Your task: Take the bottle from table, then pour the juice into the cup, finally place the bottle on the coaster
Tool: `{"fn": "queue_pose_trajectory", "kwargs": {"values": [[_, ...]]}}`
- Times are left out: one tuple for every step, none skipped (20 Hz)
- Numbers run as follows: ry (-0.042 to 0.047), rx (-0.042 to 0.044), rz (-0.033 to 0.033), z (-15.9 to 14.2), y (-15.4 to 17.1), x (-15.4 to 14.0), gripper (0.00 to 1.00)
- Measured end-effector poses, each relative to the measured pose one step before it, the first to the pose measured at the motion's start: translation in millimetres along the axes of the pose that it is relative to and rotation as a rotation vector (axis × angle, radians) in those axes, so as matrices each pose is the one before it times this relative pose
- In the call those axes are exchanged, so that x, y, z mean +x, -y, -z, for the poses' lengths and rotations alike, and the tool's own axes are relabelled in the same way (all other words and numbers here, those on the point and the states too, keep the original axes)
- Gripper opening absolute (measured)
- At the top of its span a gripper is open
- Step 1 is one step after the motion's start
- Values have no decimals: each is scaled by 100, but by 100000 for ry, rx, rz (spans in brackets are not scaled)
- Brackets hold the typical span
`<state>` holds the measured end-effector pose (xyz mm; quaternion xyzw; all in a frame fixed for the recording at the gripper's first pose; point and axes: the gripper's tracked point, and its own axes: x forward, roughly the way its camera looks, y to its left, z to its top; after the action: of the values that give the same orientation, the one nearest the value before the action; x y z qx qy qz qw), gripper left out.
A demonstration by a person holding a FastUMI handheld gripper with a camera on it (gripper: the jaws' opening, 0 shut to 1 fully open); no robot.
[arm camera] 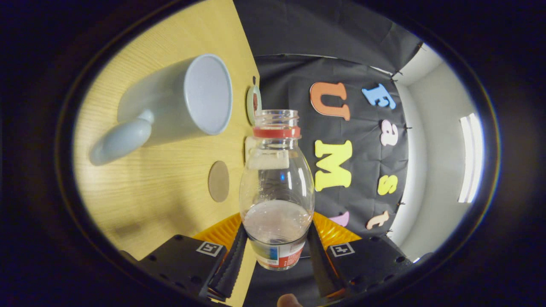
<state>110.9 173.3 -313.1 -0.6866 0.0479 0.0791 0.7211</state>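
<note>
Claw (277,251) pinching the bottle's (276,187) base, both fingers pressing; bottle uncapped, rolled sideways relative to the counter (170,200); cup (179,102) just beyond its neck; coaster (218,181) near the bottle.

bottle (276,183) base hidden between tool (276,260) fingers

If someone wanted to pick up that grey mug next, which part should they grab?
Probably the handle: it sticks out from the mug toward the hand-held gripper, so that side is the natural approach. The mug's body looks too wide for the fingers. Right now both fingers press on the lower part of the bottle.
</note>
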Motion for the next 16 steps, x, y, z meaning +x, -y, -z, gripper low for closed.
{"fn": "queue_pose_trajectory", "kwargs": {"values": [[-188, -1585, 5, -168, -21, 41, 76], [32, -1506, 281, -154, 130, -6, 76], [-157, -1439, 154, -76, 113, -40, 76], [41, -1359, 100, -5, 45, 42, 76], [12, -1143, 118, 5, 6, 66, 76], [-50, -1273, 141, -44, 22, -19, 76], [102, -1041, 242, -137, 84, 40, 76], [64, -1061, 359, -45, 278, -59, 76], [154, -1266, 343, -40, 250, -81, 76], [58, -1276, 437, -32, 237, -131, 76], [138, -1082, 144, -110, 202, 149, 76], [219, -603, 103, -102, 162, -5, 76], [-77, -542, 64, -7, -111, 139, 76], [83, -610, 99, -53, -3, -215, 76], [-216, -594, -74, -1, 49, -47, 76], [-309, -598, -26, 17, 71, 81, 76]]}}
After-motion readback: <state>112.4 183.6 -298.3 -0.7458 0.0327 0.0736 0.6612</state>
